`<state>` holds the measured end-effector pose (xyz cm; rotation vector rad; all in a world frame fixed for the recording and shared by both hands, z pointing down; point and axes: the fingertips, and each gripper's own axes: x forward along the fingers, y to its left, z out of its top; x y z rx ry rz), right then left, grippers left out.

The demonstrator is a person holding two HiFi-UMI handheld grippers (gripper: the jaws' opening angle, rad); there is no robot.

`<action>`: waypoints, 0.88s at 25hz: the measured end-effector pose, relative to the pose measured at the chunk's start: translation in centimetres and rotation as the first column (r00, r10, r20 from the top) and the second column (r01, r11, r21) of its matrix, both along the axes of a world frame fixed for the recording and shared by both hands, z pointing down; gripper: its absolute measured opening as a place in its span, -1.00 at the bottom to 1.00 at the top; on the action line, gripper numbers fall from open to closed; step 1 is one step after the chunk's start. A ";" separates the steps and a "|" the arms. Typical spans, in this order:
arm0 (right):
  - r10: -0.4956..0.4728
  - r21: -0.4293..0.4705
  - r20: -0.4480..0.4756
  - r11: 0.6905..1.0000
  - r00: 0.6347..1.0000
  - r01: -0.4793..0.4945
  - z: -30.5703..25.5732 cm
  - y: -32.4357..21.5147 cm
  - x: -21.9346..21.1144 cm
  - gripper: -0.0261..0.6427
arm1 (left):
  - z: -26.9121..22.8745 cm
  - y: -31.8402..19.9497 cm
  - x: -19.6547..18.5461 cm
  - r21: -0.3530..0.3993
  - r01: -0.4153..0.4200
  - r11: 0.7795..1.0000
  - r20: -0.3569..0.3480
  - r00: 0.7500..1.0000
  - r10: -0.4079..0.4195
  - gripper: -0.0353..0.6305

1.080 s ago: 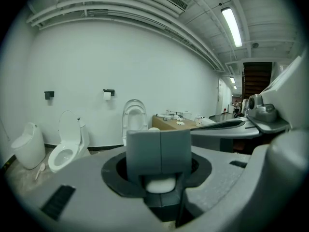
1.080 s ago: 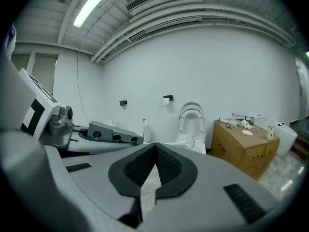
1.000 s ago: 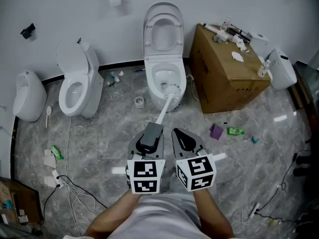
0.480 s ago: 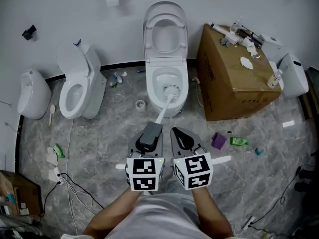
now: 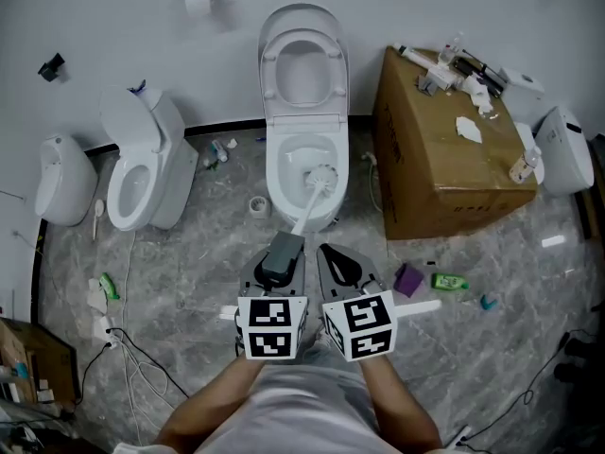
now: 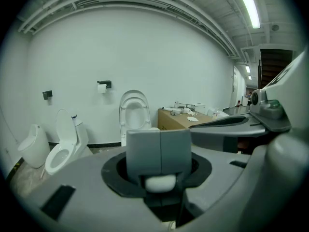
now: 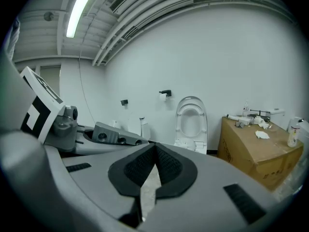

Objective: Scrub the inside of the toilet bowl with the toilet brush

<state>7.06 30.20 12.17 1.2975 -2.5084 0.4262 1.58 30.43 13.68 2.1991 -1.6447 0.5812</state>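
The white toilet (image 5: 302, 149) stands against the wall with its lid up. The toilet brush head (image 5: 322, 176) is inside the bowl, and its white handle (image 5: 304, 214) slants back to my left gripper (image 5: 284, 246). That gripper is shut on the brush's grey grip end (image 6: 158, 151), which fills the left gripper view, with the toilet (image 6: 133, 112) behind it. My right gripper (image 5: 342, 263) hangs just right of the left one. Its black pads (image 7: 170, 167) meet and hold nothing. The toilet (image 7: 191, 122) shows ahead in the right gripper view.
A large cardboard box (image 5: 444, 154) with loose fittings on top stands right of the toilet. A second toilet (image 5: 142, 168) and a white urinal (image 5: 59, 183) are at the left. A small cup (image 5: 258, 206), a purple object (image 5: 408, 279), a green bottle (image 5: 449, 280) and cables (image 5: 132, 367) lie on the marble floor.
The whole scene has shifted slightly in the head view as the head moved. Both grippers stay side by side, and the brush head stays in the bowl.
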 end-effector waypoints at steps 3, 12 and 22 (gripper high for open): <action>-0.007 -0.007 0.000 1.000 1.000 0.007 0.3 -1.2 0.9 -0.92 | 0.4 -0.9 0.7 -0.007 0.012 1.000 0.004 1.000 -0.012 -0.44; -0.008 -0.037 -0.004 0.999 1.000 0.007 1.9 -5.2 0.2 -0.93 | 2.5 -4.6 -0.3 -0.053 0.021 0.998 0.004 1.000 -0.021 -0.44; 0.037 -0.096 -0.047 0.995 0.998 -0.041 5.5 -14.7 -3.7 -0.93 | 6.7 -13.5 -4.4 -0.139 -0.020 0.990 -0.032 0.999 0.015 -0.44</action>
